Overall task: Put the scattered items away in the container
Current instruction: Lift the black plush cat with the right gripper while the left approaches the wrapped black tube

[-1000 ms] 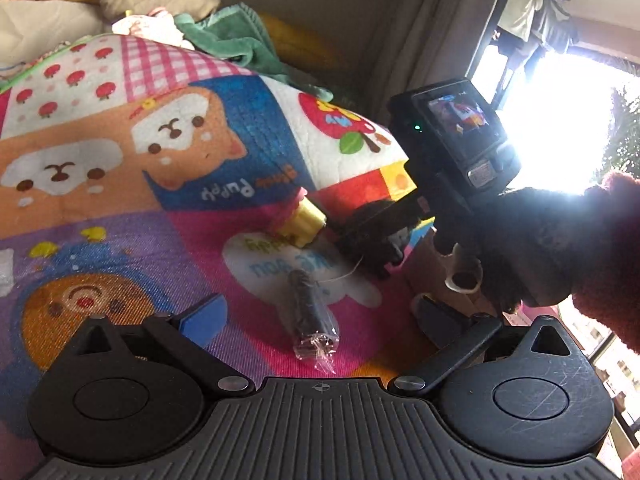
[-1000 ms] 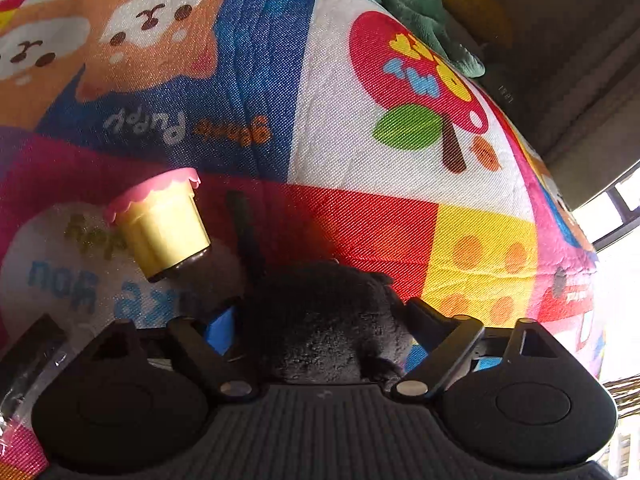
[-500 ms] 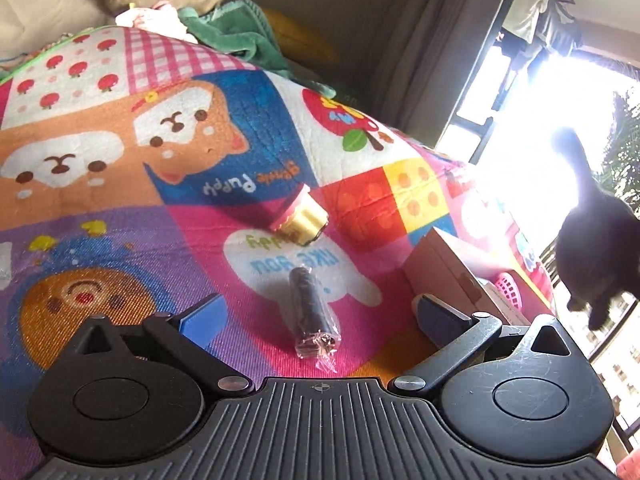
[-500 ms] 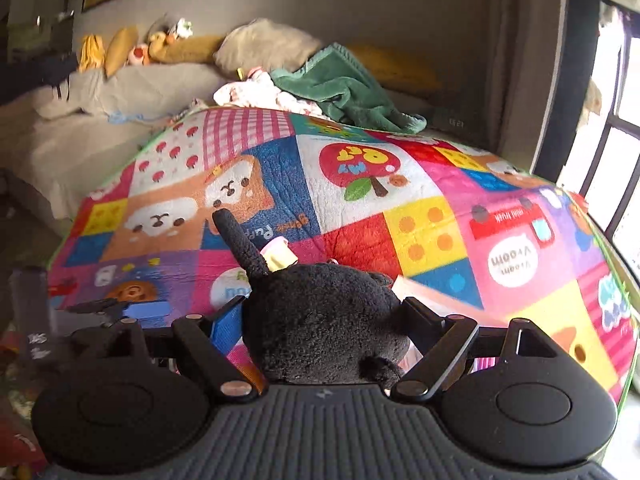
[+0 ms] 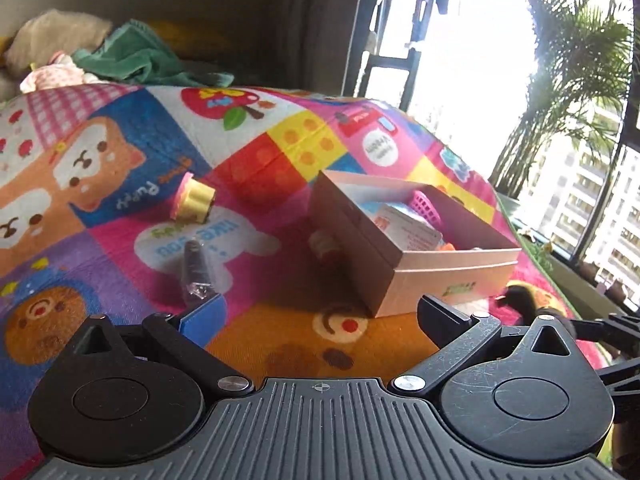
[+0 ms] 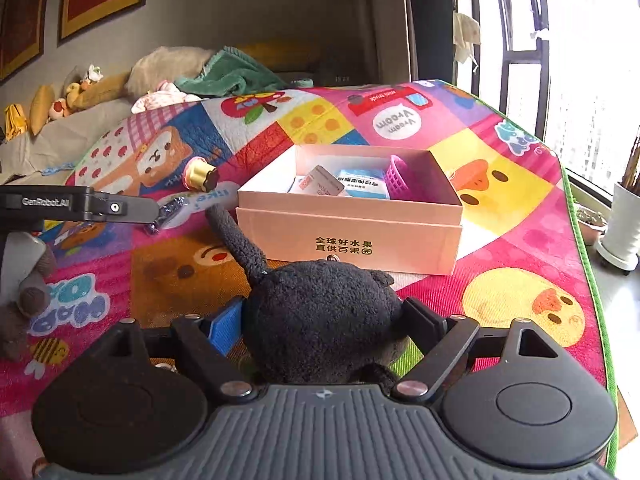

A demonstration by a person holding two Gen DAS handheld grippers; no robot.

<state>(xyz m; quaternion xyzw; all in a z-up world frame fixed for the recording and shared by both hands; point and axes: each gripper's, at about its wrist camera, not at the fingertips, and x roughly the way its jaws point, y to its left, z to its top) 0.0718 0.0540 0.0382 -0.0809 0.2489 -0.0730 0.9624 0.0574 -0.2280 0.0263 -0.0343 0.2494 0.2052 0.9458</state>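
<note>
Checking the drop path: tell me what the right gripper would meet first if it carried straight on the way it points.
Most likely the pink box. The right gripper, shut on the black plush toy, points at the box's near wall across bare play mat. Depth is unclear, so it may clear the rim.

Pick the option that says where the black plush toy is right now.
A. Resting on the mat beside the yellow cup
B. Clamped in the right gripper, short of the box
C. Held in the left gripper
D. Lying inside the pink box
B: in the right wrist view the black plush toy sits squeezed in the right gripper, on the near side of the pink box.
</note>
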